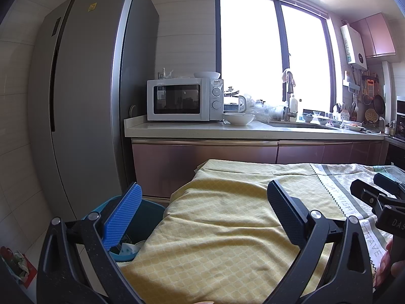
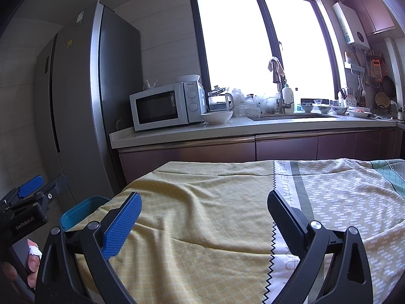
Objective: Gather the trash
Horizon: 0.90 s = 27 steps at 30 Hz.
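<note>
Both claws fill the bottom of their own views, fingers spread wide with nothing between them. Left claw point(image 1: 202, 217): blue-padded finger at lower left, black finger at lower right, held above the left end of the desk point(image 1: 227, 228), which is covered by a yellow checked tablecloth point(image 1: 215, 240) running into a grey-and-white printed section toward the right of frame. Right claw point(image 2: 202, 220): same spread stance, above the seam where the yellow cloth meets the zigzag-edged printed panel. Each claw shows in the other's view: the right one at the far right edge of the left wrist view, the left one at the far left edge of the right wrist view, with a hand point(image 2: 30, 261) on its handle and a white wrap on one finger. Blue trash bin point(image 1: 141, 225) stands on the floor just beside the desk's left edge, lower left of the left view; some crumpled trash point(image 1: 127, 247) lies inside it, partly hidden by the blue pad. In the right view only the bin's rim shows at lower left. Cloth surface in view carries no loose items. Background, mid-frame: white microwave point(image 1: 184, 100) and white bowl point(image 1: 239, 119) on the kitchen counter point(image 1: 253, 130); grey refrigerator point(image 1: 83, 96) at left; bright window point(image 1: 273, 50) above the sink.
</note>
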Each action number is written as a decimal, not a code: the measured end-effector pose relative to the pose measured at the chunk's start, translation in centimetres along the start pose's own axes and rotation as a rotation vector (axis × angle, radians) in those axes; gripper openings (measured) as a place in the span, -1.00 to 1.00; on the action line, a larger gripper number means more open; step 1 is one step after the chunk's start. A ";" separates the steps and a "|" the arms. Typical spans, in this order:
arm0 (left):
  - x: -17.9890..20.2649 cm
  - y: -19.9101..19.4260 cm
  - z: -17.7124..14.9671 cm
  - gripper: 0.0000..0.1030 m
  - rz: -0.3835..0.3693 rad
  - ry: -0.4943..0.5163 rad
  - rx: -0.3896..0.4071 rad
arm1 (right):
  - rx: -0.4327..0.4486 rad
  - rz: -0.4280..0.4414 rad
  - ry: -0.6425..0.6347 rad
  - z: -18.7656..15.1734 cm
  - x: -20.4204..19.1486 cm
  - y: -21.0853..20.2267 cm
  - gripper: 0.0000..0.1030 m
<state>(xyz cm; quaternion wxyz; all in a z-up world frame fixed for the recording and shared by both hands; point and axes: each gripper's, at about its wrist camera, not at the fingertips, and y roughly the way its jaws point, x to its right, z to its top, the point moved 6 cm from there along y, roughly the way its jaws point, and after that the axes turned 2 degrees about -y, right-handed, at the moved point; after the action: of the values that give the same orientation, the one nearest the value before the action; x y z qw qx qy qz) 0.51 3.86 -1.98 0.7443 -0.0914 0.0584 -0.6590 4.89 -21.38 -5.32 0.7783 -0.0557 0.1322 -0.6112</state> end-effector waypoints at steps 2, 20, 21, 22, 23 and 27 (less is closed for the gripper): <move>0.0 0.0 0.0 0.89 0.001 -0.001 -0.001 | 0.000 -0.002 0.000 0.0 0.0 0.0 0.87; 0.0 0.0 0.2 0.89 0.004 -0.008 -0.004 | 0.003 -0.011 0.006 0.0 -0.1 -0.2 0.87; 0.0 0.0 0.2 0.89 0.004 -0.007 -0.005 | 0.004 -0.012 0.006 -0.1 -0.1 -0.2 0.87; 0.0 0.0 0.2 0.89 0.005 -0.006 -0.005 | 0.003 -0.013 0.006 -0.1 -0.1 -0.2 0.87; 0.0 0.0 0.2 0.89 0.005 -0.006 -0.005 | 0.004 -0.014 0.006 -0.1 -0.2 -0.2 0.87; 0.0 0.0 0.2 0.89 0.004 -0.006 -0.005 | 0.003 -0.015 0.005 -0.1 -0.1 -0.2 0.87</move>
<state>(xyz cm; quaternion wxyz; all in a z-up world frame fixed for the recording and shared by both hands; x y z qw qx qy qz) 0.55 3.86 -1.80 0.7455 -0.0950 0.0577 -0.6572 4.60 -21.31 -5.35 0.7735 -0.0538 0.1328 -0.6173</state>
